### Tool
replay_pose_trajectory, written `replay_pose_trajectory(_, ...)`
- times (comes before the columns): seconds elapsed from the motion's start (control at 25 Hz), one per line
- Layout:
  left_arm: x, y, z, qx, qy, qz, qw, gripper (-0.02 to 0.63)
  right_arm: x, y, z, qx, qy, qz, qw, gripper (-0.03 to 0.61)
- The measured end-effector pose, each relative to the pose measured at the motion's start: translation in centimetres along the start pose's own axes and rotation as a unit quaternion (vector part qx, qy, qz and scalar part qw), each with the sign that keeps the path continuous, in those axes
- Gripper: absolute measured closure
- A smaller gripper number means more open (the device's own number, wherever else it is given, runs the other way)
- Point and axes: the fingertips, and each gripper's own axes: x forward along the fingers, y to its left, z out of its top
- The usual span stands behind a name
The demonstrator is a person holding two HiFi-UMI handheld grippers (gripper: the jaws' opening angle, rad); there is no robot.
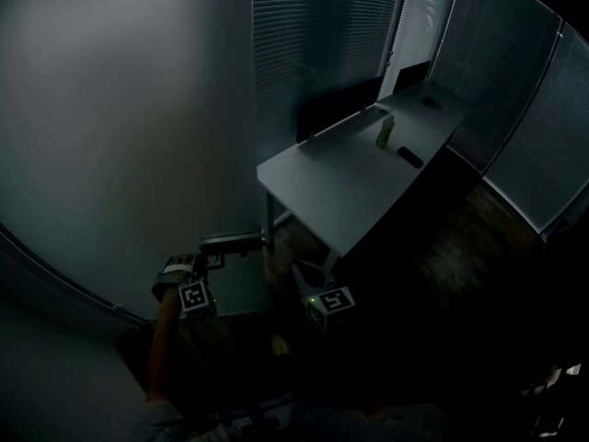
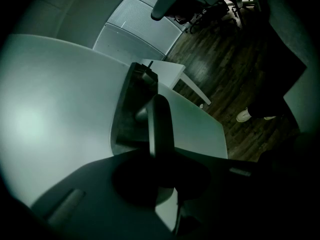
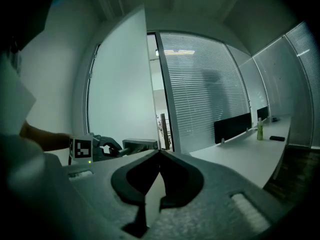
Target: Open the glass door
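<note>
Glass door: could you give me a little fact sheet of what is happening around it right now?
Place: dim office
Glass door: frosted, ajar, a gap showing at its edge
Door handle: between the left gripper's jaws
Left gripper: shut on the handle
Right gripper: jaws together, holding nothing, off the door
Desk: carries a green bottle

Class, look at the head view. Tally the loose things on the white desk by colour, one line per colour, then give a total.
Green: 1, the bottle
Dark: 2, a flat slab and a small thing at the far end
Total: 3
</note>
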Motion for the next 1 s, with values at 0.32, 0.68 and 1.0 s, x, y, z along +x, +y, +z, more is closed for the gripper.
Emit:
replay_pose_trajectory(0.32,-2.4,-2.5,0.2,0.010,-0.006,0.001,0.9999,0.560,-4.3,0.8,-1.6,0.002,0.003,-0.015,1.000,0.577)
replay_pose_trajectory(0.68,-5.2,-4.6,0.3,0.024,-0.019,0.000,0.9995,0.561,-7.4,2.5,-2.6,0.007,0.005,-0.014,1.000,0.577)
replay_pose_trajectory(1.0,-7.3,-6.3,0.5,0.033,-0.029,0.000,0.9990,0.561,-10.1,4.7,-3.5,0.006,0.003,-0.010,1.000,0.577)
